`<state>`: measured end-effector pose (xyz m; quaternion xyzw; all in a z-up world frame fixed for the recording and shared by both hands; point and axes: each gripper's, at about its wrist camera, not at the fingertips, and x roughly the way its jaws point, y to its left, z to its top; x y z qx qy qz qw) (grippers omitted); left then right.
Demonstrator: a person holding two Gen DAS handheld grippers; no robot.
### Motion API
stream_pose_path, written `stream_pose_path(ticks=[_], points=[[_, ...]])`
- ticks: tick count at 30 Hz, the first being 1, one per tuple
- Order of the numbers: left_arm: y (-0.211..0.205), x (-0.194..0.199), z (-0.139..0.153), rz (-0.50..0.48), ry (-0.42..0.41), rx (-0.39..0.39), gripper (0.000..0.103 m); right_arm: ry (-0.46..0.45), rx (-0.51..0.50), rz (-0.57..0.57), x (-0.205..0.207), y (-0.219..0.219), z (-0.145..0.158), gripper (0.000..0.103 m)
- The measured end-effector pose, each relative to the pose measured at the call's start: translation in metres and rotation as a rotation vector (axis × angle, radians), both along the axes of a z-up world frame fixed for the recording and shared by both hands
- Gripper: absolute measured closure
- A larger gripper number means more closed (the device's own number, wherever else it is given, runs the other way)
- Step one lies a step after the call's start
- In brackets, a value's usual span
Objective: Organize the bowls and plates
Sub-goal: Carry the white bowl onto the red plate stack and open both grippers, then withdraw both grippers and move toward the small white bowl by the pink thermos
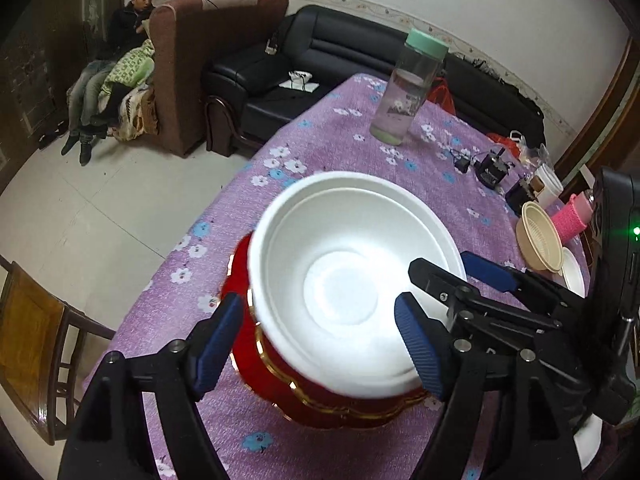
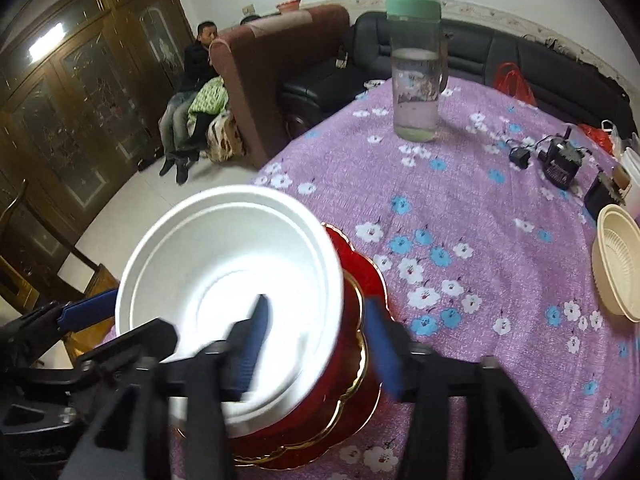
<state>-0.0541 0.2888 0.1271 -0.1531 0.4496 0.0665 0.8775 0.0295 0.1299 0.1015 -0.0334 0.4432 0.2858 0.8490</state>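
On a table [image 1: 360,128] covered with a purple flowered cloth, a white bowl [image 1: 348,280] sits tilted on top of red plates [image 1: 320,408] with gold edges, near the table's front edge. The bowl appears to be going onto this pile so the dishes end up in one stack.

The left tongs [image 1: 320,344] are spread apart, one blue finger outside the bowl's left side and the other over its inside near the rim, with no clear pinch; they seem placed to steady the bowl.

The right tongs [image 2: 320,344] also stand apart: one finger reaches inside the bowl, the other lies outside by the red plates. Whether either finger touches the wall is blurred.

Off to the right lies a cream bowl [image 2: 618,264], probably next to be gathered. A water bottle [image 2: 416,68] with a green lid stands farther back, well clear. Small black chargers [image 2: 560,160] lie near the far right edge.
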Motion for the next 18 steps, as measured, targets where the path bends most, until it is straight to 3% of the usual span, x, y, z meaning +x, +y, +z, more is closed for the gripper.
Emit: stream_pose_path(ticks=[4,8,12,18], points=[[0.002,-0.018,0.010,0.029,-0.056,-0.025,0.026,-0.040,0.040,-0.023,-0.008,-0.010,0.011,0.037],[-0.009,-0.038,0.029,0.045,-0.147,0.015,0.025,-0.085,0.085,-0.045,-0.023,-0.028,0.023,0.037],[-0.035,-0.059,0.051,0.048,-0.271,0.112,0.018,-0.133,0.116,-0.097,-0.044,-0.062,0.030,0.037],[-0.076,-0.086,0.071,0.075,-0.420,0.317,0.007,-0.121,0.128,-0.210,-0.058,-0.126,0.021,0.034]])
